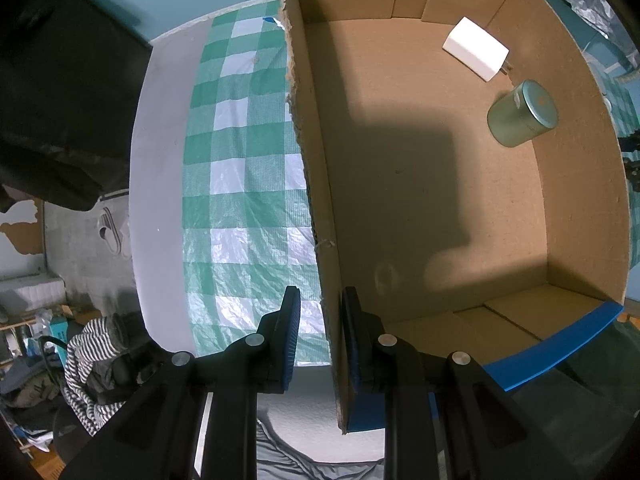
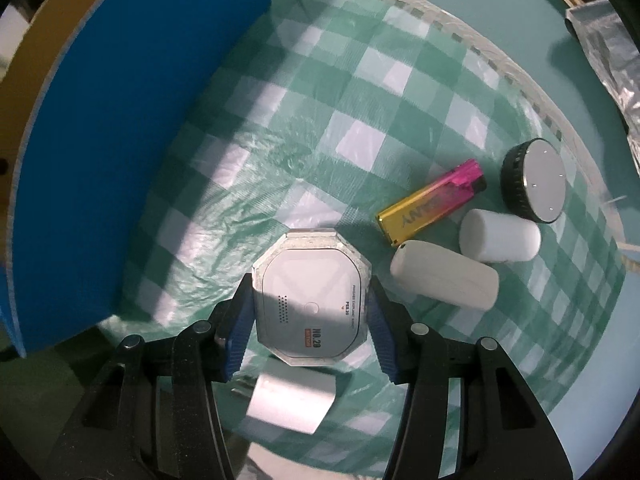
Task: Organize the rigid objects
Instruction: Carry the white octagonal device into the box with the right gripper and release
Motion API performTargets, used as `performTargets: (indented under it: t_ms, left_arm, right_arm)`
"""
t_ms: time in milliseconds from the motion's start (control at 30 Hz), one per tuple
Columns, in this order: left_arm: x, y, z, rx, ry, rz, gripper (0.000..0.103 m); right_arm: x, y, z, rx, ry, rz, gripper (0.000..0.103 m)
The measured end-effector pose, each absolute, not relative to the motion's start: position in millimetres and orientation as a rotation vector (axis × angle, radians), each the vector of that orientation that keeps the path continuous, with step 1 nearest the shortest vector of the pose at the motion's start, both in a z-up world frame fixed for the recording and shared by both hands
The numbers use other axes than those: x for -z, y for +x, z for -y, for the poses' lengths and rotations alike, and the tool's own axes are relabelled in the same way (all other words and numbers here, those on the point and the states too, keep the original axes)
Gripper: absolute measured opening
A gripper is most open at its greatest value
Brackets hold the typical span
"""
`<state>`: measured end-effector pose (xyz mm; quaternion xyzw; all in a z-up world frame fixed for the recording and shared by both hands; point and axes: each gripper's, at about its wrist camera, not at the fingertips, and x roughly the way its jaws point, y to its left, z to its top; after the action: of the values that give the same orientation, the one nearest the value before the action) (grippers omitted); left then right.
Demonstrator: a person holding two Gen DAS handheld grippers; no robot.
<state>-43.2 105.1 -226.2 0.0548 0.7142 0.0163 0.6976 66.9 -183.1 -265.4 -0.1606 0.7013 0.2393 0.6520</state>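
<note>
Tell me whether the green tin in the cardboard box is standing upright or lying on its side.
On its side. The green tin rests on the cardboard box floor with its round lid facing sideways, near the white charger.

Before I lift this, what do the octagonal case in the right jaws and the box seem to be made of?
Octagonal case: probably moulded plastic with a matte pale top and a silvery rim; printed text and a small grille show. It sits between the right gripper's jaws. Box: corrugated cardboard, raw brown inside with a ragged torn edge, blue on the outside.
</note>
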Motion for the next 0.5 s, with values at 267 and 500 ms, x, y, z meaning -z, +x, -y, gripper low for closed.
performTargets:
  t_ms: [267,500]
  left_arm:
    - [224,-43,-106,-0.028,0.125,-1.59,0.021]
    - [223,-44,-106,-0.019,0.126,-1.588,0.021]
  right_arm:
    - [235,76,189,-0.548,-0.319,-1.566,0.053]
    - [202,81,170,-0.584,-0.311,-1.523,0.053]
